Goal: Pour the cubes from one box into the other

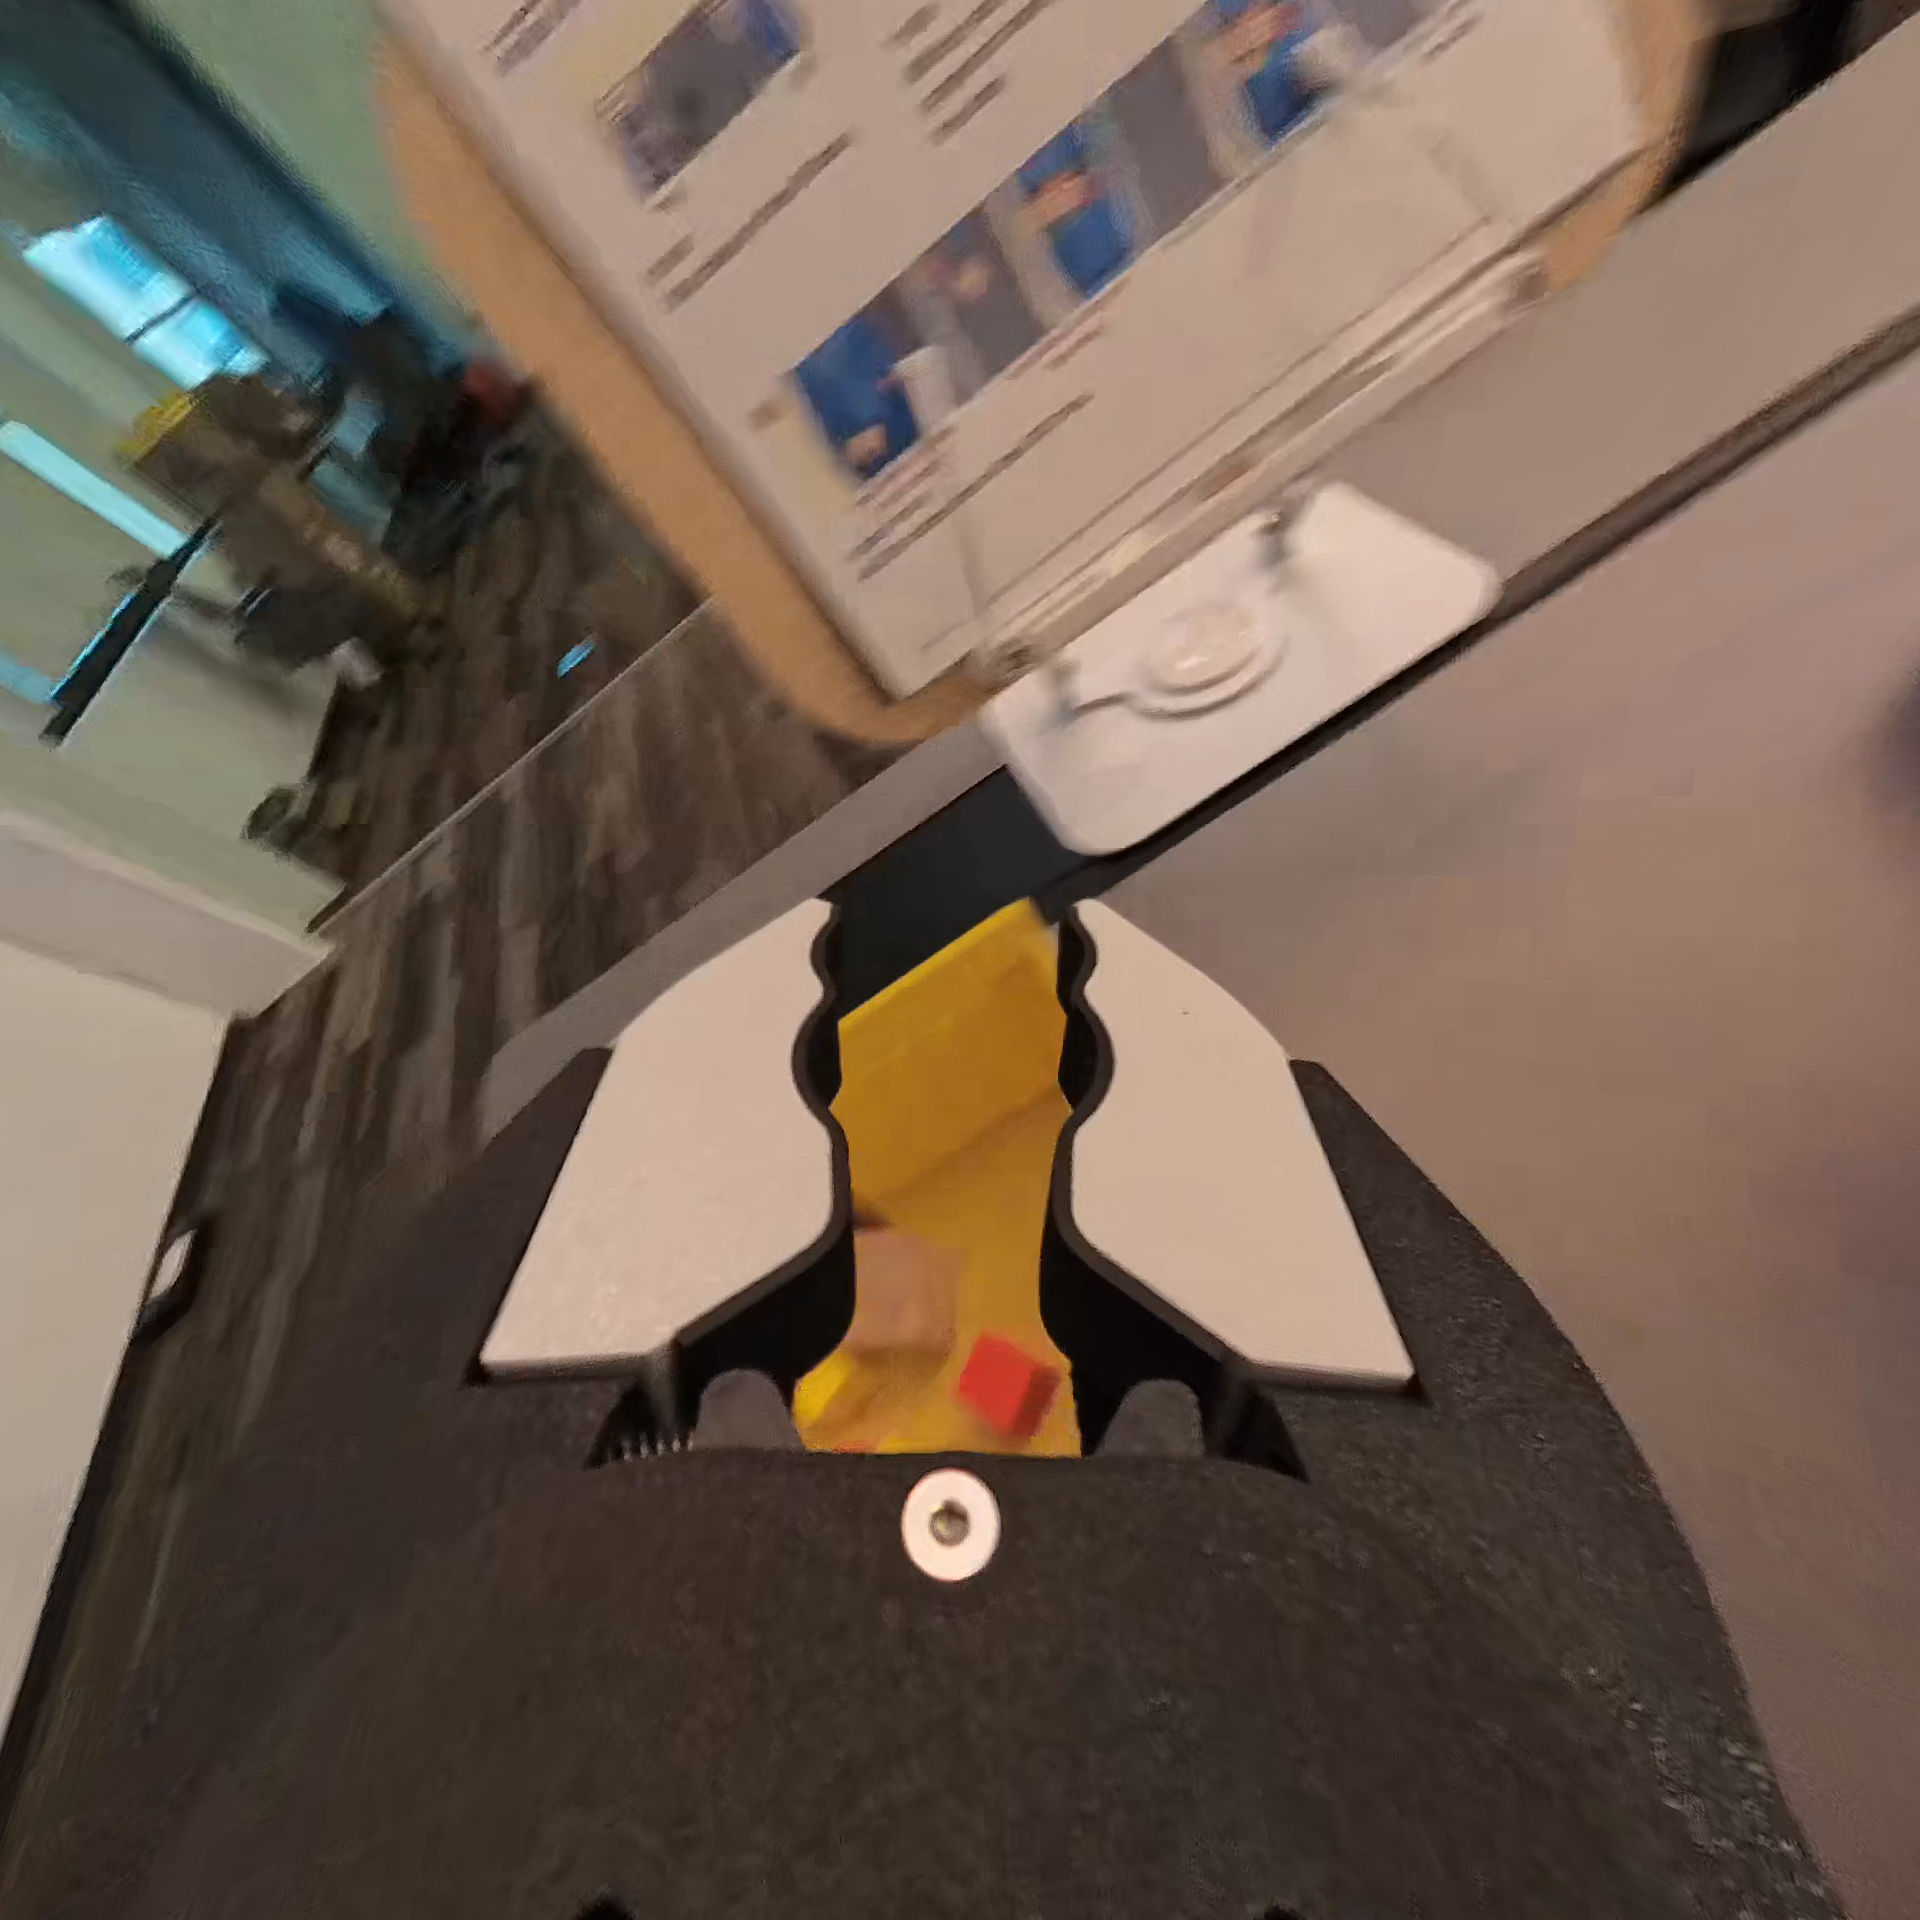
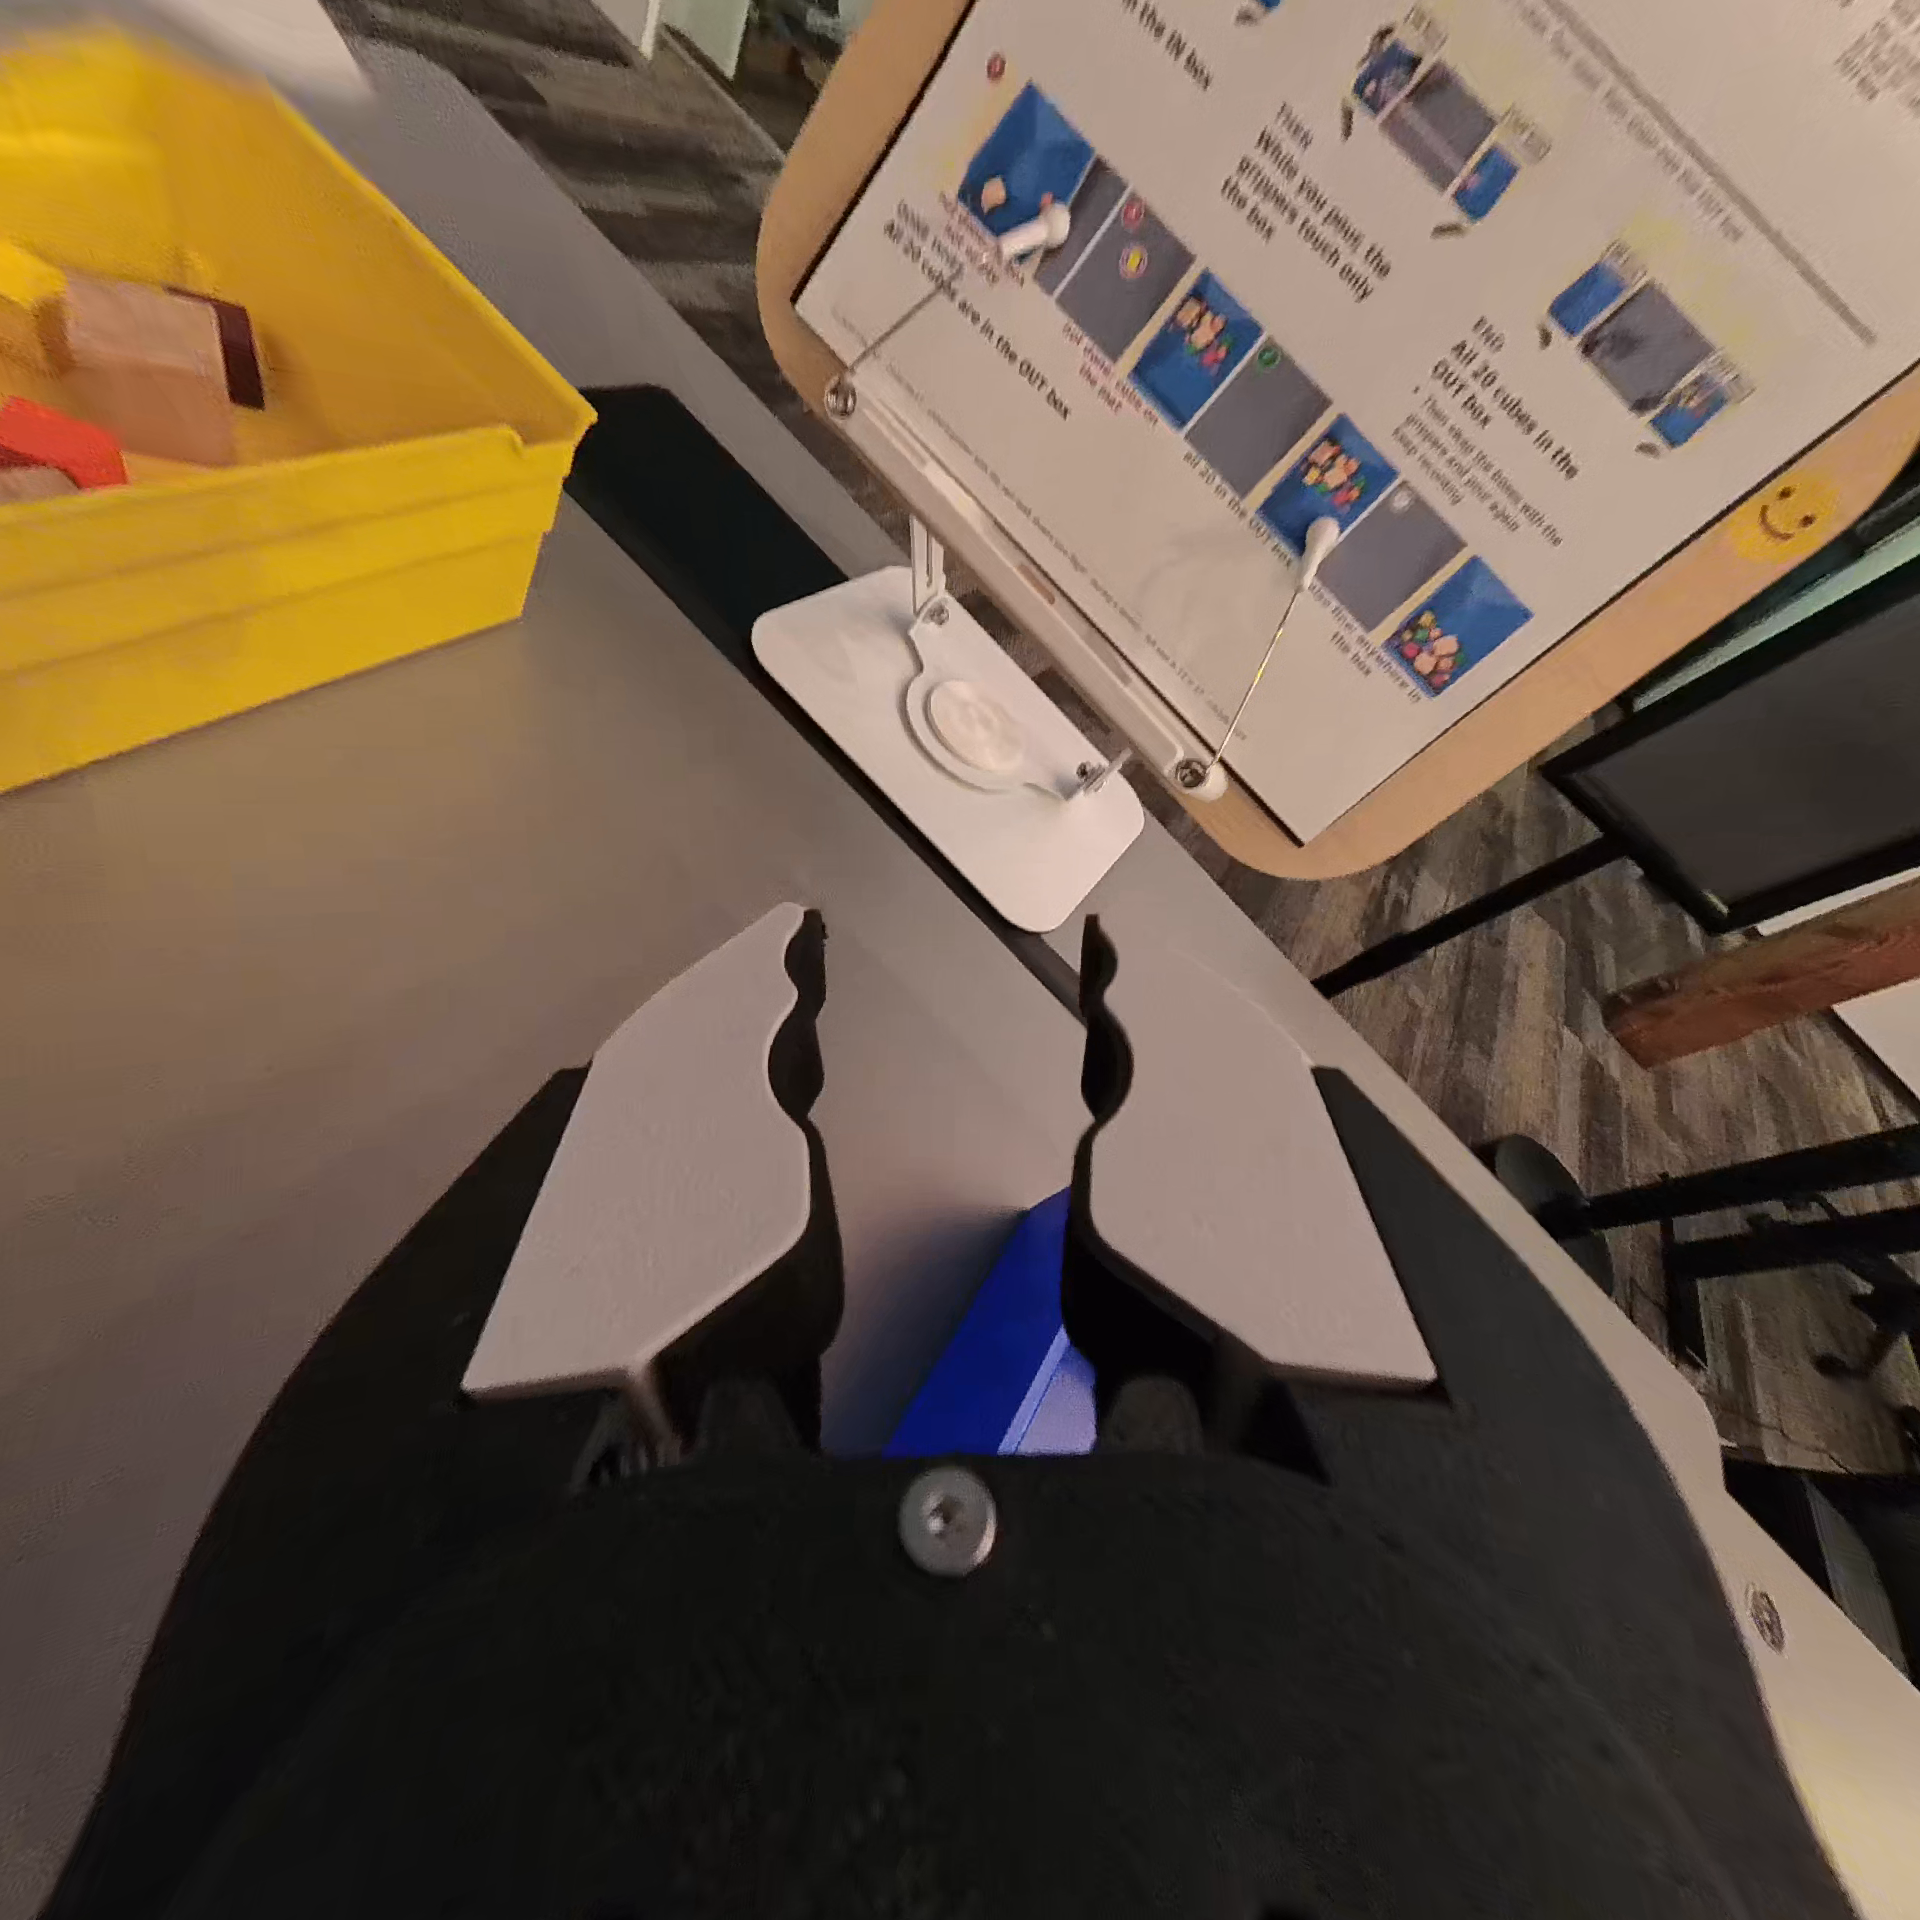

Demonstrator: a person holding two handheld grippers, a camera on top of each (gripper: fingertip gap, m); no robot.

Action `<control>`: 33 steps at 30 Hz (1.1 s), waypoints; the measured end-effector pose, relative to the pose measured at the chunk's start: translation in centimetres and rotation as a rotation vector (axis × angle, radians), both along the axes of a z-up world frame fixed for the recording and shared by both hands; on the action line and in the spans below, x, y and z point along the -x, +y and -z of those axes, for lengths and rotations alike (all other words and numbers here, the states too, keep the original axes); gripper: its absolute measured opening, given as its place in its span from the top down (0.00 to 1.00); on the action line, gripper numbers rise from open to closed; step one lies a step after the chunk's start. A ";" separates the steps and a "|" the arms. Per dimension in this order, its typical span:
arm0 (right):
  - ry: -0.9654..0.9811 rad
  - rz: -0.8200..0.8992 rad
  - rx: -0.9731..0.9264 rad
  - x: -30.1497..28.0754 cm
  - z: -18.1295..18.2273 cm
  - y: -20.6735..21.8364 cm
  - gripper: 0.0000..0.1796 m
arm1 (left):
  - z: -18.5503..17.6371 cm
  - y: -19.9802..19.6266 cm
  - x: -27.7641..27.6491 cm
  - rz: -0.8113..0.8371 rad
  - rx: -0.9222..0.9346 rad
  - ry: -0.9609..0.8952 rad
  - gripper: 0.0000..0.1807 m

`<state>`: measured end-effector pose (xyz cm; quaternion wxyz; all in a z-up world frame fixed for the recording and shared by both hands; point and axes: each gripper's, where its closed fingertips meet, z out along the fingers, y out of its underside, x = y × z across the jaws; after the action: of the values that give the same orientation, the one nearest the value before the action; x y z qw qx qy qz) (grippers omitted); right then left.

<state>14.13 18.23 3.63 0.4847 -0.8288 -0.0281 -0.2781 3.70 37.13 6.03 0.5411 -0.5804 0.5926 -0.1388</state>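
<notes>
Yellow box: upper left of the right wrist view, on the grey counter, cubes inside; in the left wrist view its yellow wall fills the slot between the fingers.
Cubes: wooden, red and dark ones heaped in the yellow box (count unreadable).
Blue box: low centre, under the right tool, only a corner showing.
Left tool: narrow gap, seemingly clamped on the yellow box's wall; contact is blurred.
Right tool: jaws parted around nothing, hovering above the blue box.
Doing it well: I judge a lift-and-tilt is due; grip both boxes firmly, tip slowly over the blue box.
Instruction board: upper right, on a white stand.
</notes>
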 end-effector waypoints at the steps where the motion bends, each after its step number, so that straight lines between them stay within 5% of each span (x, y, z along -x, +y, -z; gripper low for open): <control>1: 0.001 0.011 0.015 -0.2 0.3 0.0 0.73 | -0.6 2.3 1.7 -0.080 -0.007 -0.001 0.79; 5: -0.009 0.045 0.067 -0.9 1.4 -0.1 0.72 | 0.0 9.3 9.5 -0.298 0.233 0.025 0.79; 11: 0.009 0.053 0.106 -0.9 2.6 0.2 0.72 | 5.0 14.2 17.0 -0.462 0.637 0.064 0.79; 28: 0.151 0.012 0.123 -0.3 3.9 0.3 0.70 | 12.0 12.8 16.3 -0.391 0.925 0.300 0.86; 33: 0.477 -0.128 0.043 5.0 5.0 3.8 0.70 | 13.6 12.5 15.6 -0.387 0.968 0.349 0.89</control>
<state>9.08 22.03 -1.36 0.4765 -0.8777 0.0289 -0.0427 -11.86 49.65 -7.52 0.1214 -0.8759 0.4242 -0.1951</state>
